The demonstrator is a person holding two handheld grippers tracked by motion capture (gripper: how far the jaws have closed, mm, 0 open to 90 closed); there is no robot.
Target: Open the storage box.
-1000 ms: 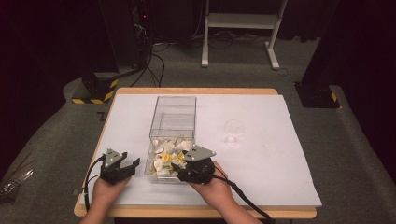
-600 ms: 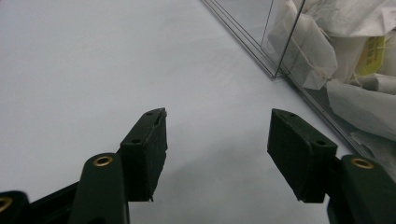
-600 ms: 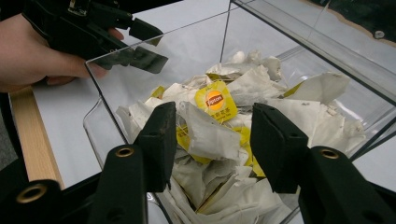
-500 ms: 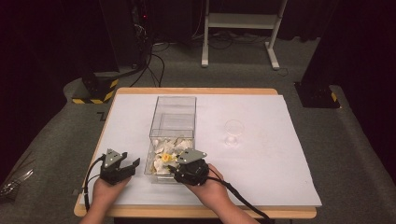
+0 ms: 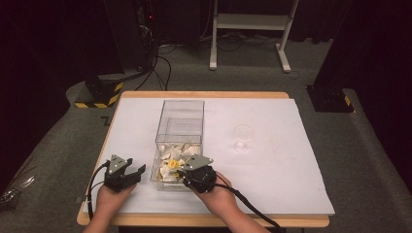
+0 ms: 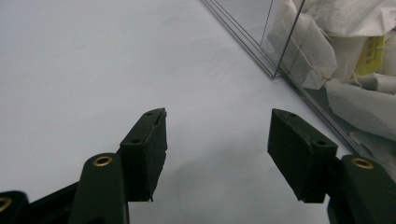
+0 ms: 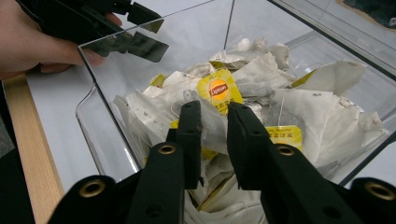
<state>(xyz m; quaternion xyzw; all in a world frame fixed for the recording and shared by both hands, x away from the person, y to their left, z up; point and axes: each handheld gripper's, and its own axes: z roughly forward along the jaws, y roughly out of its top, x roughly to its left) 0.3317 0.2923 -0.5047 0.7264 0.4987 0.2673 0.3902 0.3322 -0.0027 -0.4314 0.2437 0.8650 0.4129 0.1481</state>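
In the clear box (image 5: 179, 141) on the desk (image 5: 272, 160), a tea bag (image 7: 212, 119) is being pinched by the closing right gripper (image 7: 215, 112); neighbouring bags, tangled by strings, may be dragged out, while the left gripper (image 6: 217, 128) waits open, empty.

Clear glossy plastic box (image 7: 116, 65) around the right gripper's (image 7: 215, 119) matt black jaws, crinkled white paper tea bags (image 7: 322, 116) beneath them, glossy yellow paper tag (image 7: 218, 89) just ahead, smooth matt white sheet (image 6: 93, 60) under the left gripper (image 6: 217, 130), wooden table edge (image 7: 32, 144).
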